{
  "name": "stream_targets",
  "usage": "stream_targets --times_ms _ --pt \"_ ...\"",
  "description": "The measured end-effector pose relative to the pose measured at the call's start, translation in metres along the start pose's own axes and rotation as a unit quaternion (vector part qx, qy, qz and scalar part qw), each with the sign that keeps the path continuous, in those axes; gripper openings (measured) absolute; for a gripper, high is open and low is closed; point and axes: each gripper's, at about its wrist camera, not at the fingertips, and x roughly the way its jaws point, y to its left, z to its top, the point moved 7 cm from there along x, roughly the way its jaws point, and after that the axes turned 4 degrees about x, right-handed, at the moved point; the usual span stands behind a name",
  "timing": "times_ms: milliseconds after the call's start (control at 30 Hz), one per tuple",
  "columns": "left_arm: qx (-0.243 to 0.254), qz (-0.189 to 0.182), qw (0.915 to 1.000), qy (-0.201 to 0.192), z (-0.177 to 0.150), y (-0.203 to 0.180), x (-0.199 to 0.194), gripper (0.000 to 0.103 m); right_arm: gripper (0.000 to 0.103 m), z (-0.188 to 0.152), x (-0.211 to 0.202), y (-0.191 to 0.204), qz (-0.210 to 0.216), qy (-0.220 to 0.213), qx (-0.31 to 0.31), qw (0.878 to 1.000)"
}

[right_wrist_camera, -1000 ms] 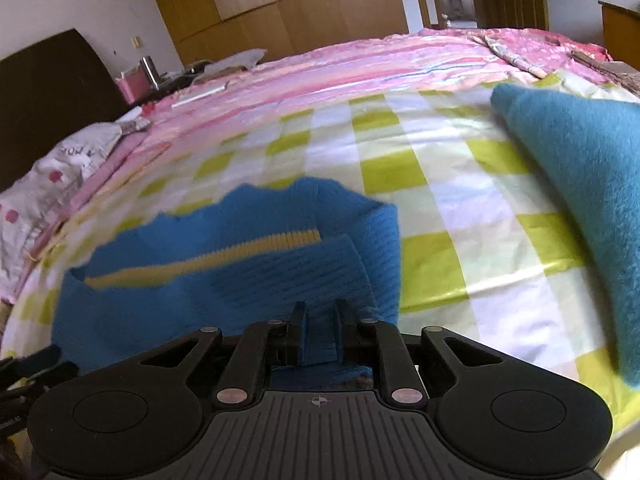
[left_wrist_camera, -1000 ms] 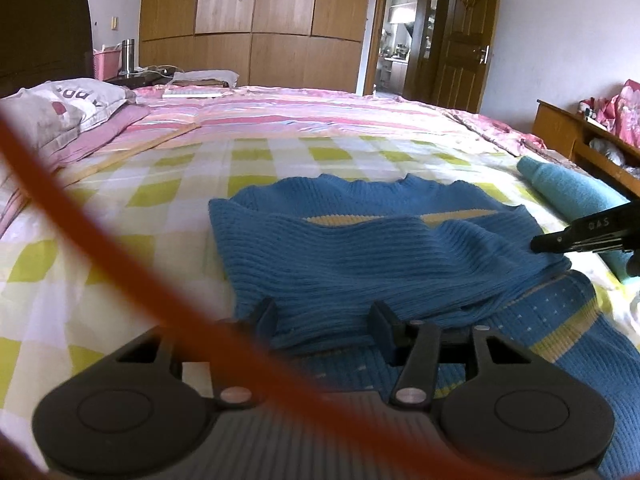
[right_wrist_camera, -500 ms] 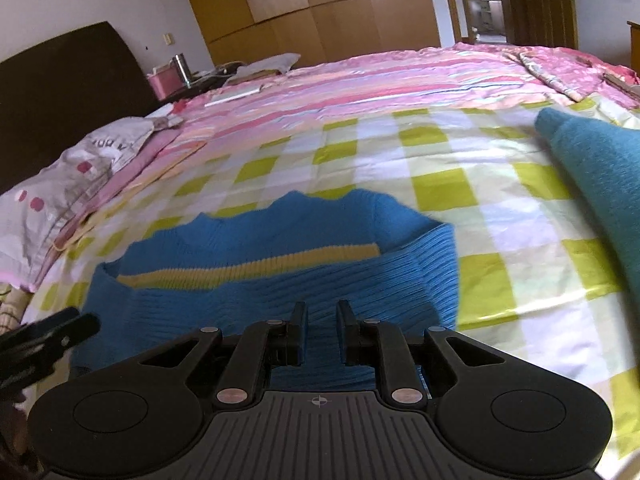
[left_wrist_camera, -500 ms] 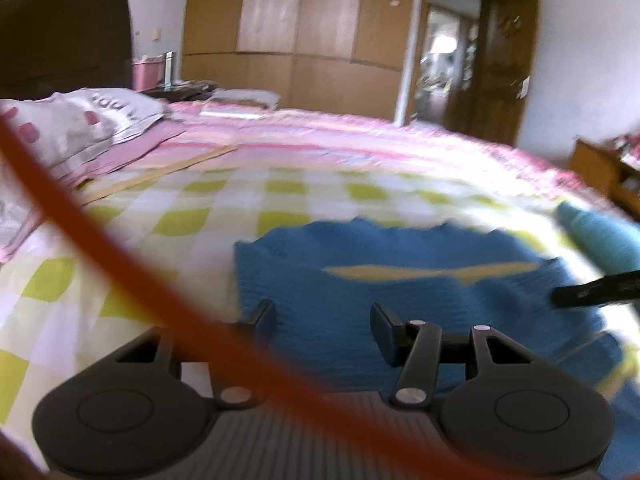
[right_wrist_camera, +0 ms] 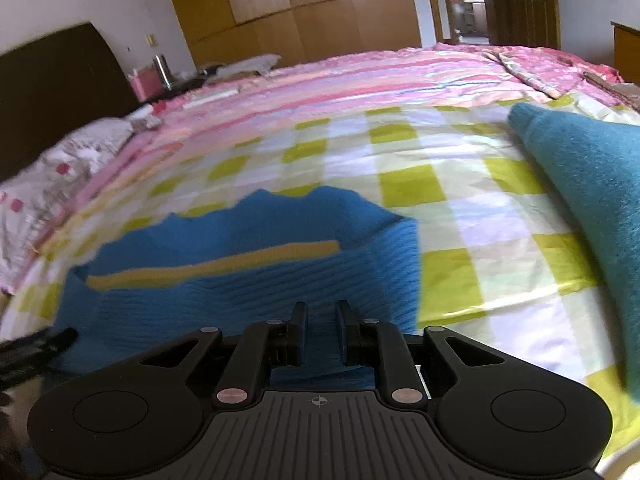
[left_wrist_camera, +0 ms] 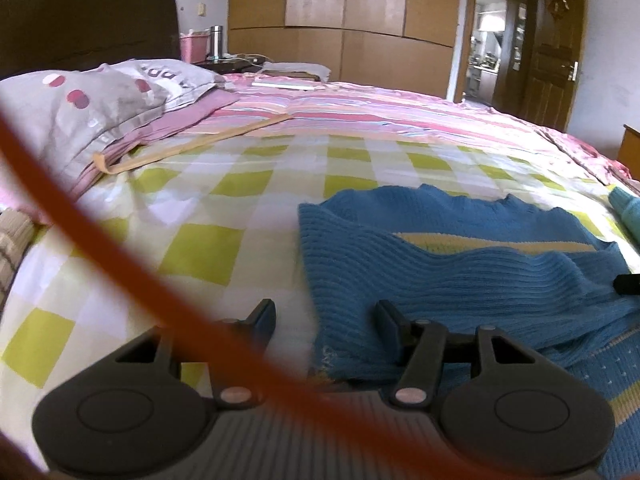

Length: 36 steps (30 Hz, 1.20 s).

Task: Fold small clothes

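On the bed point(left_wrist_camera: 224, 216), over its green-and-white checked cover, the blue knit sweater point(left_wrist_camera: 460, 276) lay partly folded, its ribbed near layer turned up over the yellow stripe point(right_wrist_camera: 216, 266). My left gripper point(left_wrist_camera: 326, 314) hung low at the sweater's left edge; its jaws had just been opening and stood wide apart, one finger over the bare cover, the other over the knit, the edge of the cloth between them but not pressed. My right gripper point(right_wrist_camera: 320, 320) sat at the sweater's other side, jaws drawn narrow with blue knit bunched between the pads, gripping the fold. A teal folded cloth point(right_wrist_camera: 588, 184) lay apart to the right. A spotted grey pillow point(left_wrist_camera: 92, 108) rested near the dark headboard point(left_wrist_camera: 88, 20). An orange cord point(left_wrist_camera: 100, 256) crossed my left view, blurred.
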Motion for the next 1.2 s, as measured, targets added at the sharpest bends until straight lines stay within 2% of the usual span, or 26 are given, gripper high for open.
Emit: stream_targets --times_ms 233,433,567,833,933,1000,1200 --pt "-0.008 0.010 0.9999 -0.001 -0.003 0.005 -0.003 0.062 0.015 0.004 0.010 -0.002 0.022 0.023 0.016 0.999" --pt "0.005 0.011 0.9999 -0.004 -0.004 -0.005 -0.023 0.061 0.018 0.003 -0.029 -0.007 0.034 0.004 0.028 0.999" --pt "0.016 -0.001 0.9999 0.003 -0.011 -0.016 -0.044 0.061 0.018 -0.015 -0.055 -0.017 0.043 0.022 0.034 0.998" --pt "0.038 -0.018 0.9970 0.065 -0.060 -0.031 -0.089 0.061 0.019 -0.060 -0.097 -0.033 0.061 0.047 0.049 0.996" --pt "0.033 -0.025 0.9965 0.072 -0.068 -0.033 -0.105 0.061 0.020 -0.076 -0.113 -0.040 0.067 0.052 0.054 0.995" --pt "0.028 -0.025 0.9962 0.079 -0.073 -0.033 -0.114 0.061 0.024 -0.089 -0.123 -0.045 0.073 0.060 0.059 0.994" --pt "0.033 -0.019 0.9951 0.091 -0.085 -0.033 -0.135 0.061 0.025 -0.120 -0.146 -0.060 0.076 0.065 0.063 0.993"
